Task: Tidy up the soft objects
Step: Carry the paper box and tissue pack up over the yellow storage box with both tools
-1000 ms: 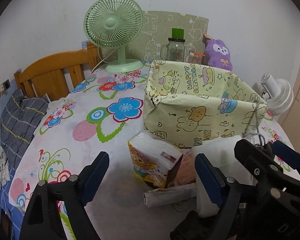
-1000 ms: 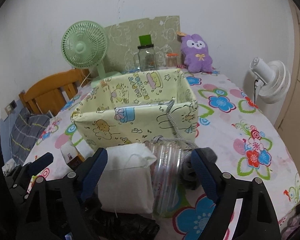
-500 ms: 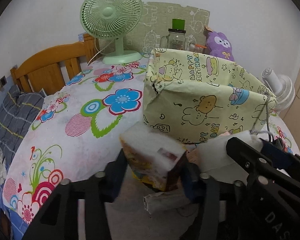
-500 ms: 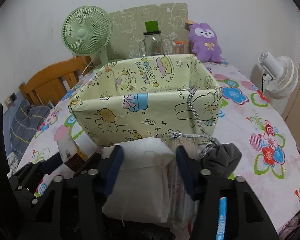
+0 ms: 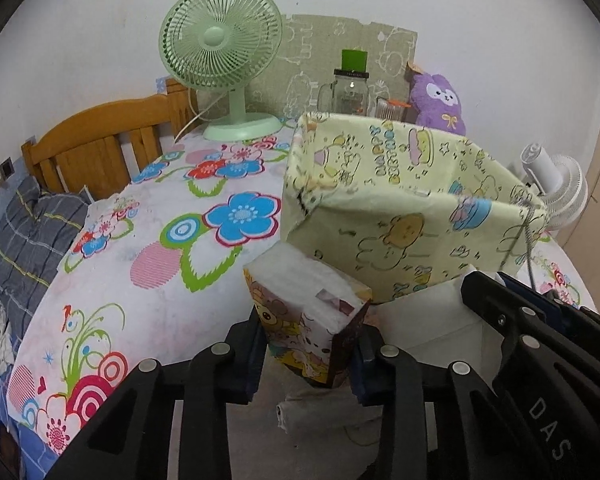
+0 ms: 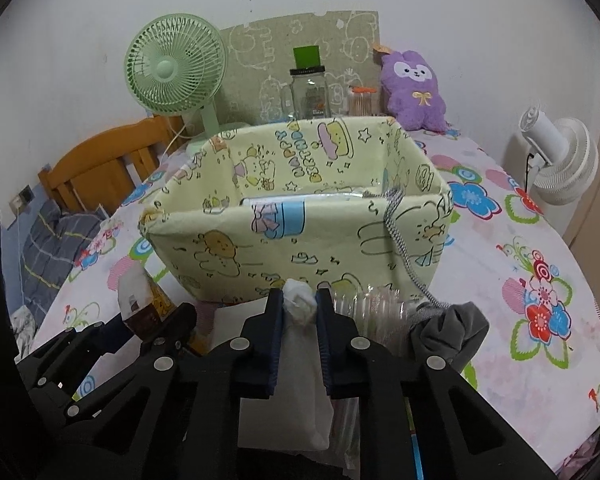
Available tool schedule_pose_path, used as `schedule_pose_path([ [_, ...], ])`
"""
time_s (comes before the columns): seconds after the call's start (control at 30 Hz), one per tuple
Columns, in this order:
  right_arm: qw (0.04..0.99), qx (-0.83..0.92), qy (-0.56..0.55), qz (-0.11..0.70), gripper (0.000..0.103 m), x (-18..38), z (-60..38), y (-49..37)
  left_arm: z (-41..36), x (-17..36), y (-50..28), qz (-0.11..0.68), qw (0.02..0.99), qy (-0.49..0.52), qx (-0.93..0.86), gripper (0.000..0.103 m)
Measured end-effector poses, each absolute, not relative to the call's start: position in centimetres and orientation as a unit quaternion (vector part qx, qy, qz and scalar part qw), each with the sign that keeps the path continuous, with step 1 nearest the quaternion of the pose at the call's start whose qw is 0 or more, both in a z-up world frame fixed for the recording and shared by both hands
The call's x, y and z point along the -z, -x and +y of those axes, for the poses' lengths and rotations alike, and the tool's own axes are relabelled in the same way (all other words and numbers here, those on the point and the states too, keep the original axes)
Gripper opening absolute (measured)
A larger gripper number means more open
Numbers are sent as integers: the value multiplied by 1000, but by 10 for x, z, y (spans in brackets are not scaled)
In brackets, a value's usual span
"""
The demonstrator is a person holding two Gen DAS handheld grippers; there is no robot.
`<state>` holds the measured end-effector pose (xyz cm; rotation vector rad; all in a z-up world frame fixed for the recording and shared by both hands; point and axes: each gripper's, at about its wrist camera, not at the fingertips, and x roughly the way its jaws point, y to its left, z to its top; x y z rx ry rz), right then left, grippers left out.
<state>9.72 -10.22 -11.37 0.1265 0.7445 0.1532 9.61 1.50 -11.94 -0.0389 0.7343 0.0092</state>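
One tissue pack [image 5: 308, 320] is clamped by the left gripper [image 5: 306, 354], one white pouch [image 6: 298, 344] by the right gripper [image 6: 298, 330] (one fabric bin [image 6: 300, 240] at 12 o'clock).

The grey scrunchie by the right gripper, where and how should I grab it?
Pinch the grey scrunchie across its puffy upper fold, coming from above and from the near side. It lies low on the table, with the ribbed plastic cup tight on its left and the basket's cord running down to it, so a level side approach would snag those.
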Motion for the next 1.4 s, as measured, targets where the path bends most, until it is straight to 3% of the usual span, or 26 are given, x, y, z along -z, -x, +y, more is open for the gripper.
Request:
schedule_pose_path([
  [1.4,964,-55,-57,253,18,-3,-131,-62,-10,10,-67,264,964,13,34,34],
])
